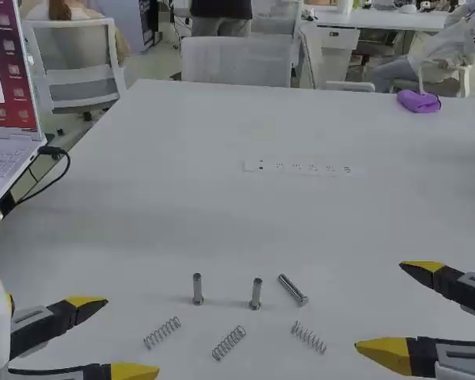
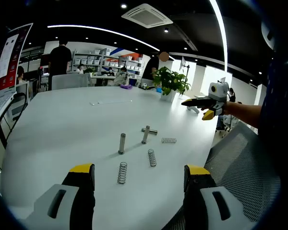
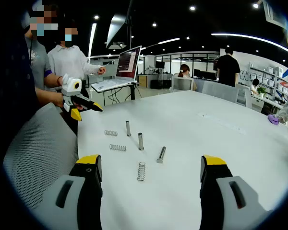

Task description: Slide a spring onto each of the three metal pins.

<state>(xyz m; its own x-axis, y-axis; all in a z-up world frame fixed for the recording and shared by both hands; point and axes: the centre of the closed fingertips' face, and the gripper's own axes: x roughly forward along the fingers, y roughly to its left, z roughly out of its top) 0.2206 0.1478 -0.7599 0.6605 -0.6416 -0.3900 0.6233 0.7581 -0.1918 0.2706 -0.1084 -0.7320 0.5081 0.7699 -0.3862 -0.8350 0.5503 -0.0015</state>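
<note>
though only thin wire coils, likely light, soft along the length and quick to flick away under a hard pinch: left spring [image 1: 162,332], middle spring [image 1: 229,342] and right spring [image 1: 309,337], lying loose in a near row on the tabletop [image 1: 301,222], none on a pin. probably best taken across the middle of the coil with a gentle pinch, leaving one end free to go over a pin top. just beyond, left pin [image 1: 197,288] and middle pin [image 1: 256,293] standing upright, right pin [image 1: 293,290] lying on its side at a slant. stiff, smooth metal by the look, probably slippery and easy to tip or roll; right pin likely wants a hold on the shaft before taking a spring. left gripper [image 1: 111,336] at the near left, jaws spread and holding nothing; right gripper [image 1: 400,309] at the near right, jaws likewise spread and bare, both apart from springs and pins. too small to make out: coil ends, and spring bore against pin shaft. cut off at the near edge of the head view: both gripper bodies. cannot tell if upright pins fixed to the tabletop or merely standing.
</note>
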